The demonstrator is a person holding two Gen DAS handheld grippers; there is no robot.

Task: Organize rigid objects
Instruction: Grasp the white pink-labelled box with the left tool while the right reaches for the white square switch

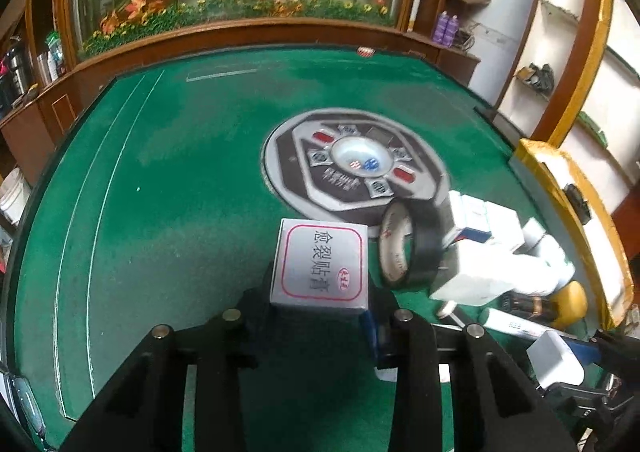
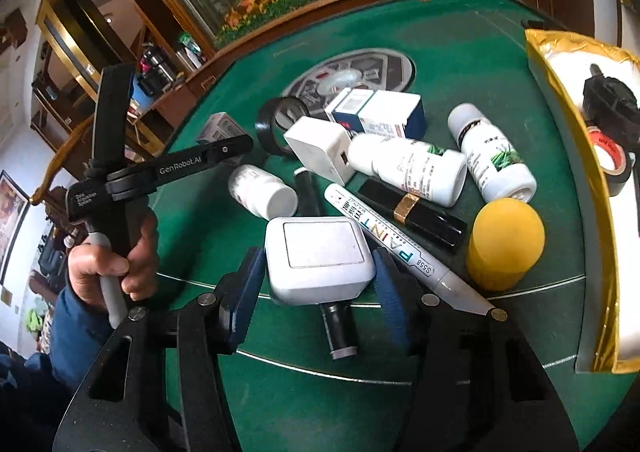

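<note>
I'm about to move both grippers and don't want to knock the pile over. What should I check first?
1. Left gripper holds the grey box: ok, box sits between the fingers.
2. Right gripper straddles the white switch: ok, but pads apart from its sides.
3. Right finger clear of the paint marker: not ok, the marker lies against it.
4. Tape roll stable: not ok, it stands on edge.
5. Yellow cap clear of the right gripper: ok.

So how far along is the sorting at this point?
Early. Done: tape rolls sit in the gold tray. In hand: left gripper holds a small box; right gripper straddles the white switch. Left: bottles, paint marker and yellow cap.
</note>
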